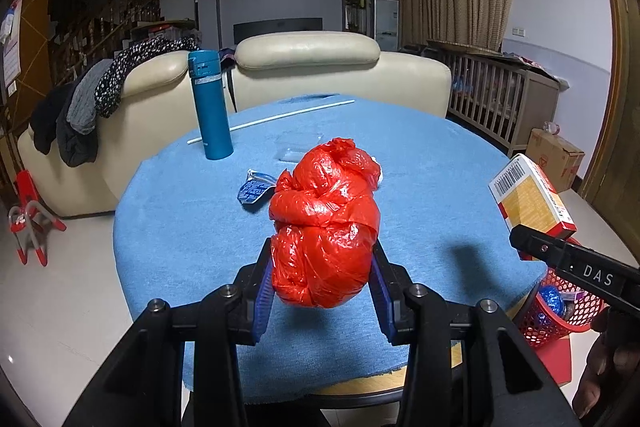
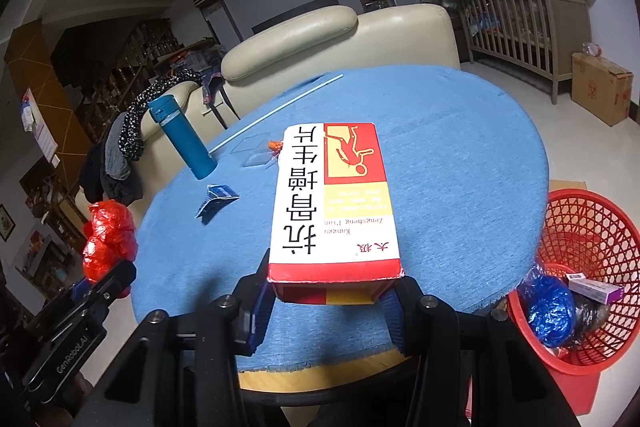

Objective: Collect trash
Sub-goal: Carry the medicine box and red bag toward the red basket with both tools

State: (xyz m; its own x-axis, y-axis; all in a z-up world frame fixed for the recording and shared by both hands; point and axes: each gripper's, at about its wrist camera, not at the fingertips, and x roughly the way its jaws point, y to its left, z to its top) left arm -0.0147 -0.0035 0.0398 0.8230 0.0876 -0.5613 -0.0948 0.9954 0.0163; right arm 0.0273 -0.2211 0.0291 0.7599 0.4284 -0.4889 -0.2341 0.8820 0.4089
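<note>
Left gripper: blue-padded fingers clamped on either side of a crumpled, knotted red plastic bag, which is held up above the round table covered in blue cloth. Its shadow falls on the cloth beneath.

Right gripper: fingers grasping the near end of a flat red, white and yellow cardboard medicine box printed with large black characters; the box juts forward over the table, clear of the surface.

On the cloth: a tall teal insulated bottle, upright, at the far left; a thin white rod lying behind it; a small crumpled blue-and-white wrapper near the middle; a clear flat plastic piece beyond that.

On the floor just beside the table's right edge: a red plastic mesh wastebasket, holding a crumpled blue bag, a small purple carton and something dark.

Behind the table: a cream leather sofa with dark clothing draped over its left end.
</note>
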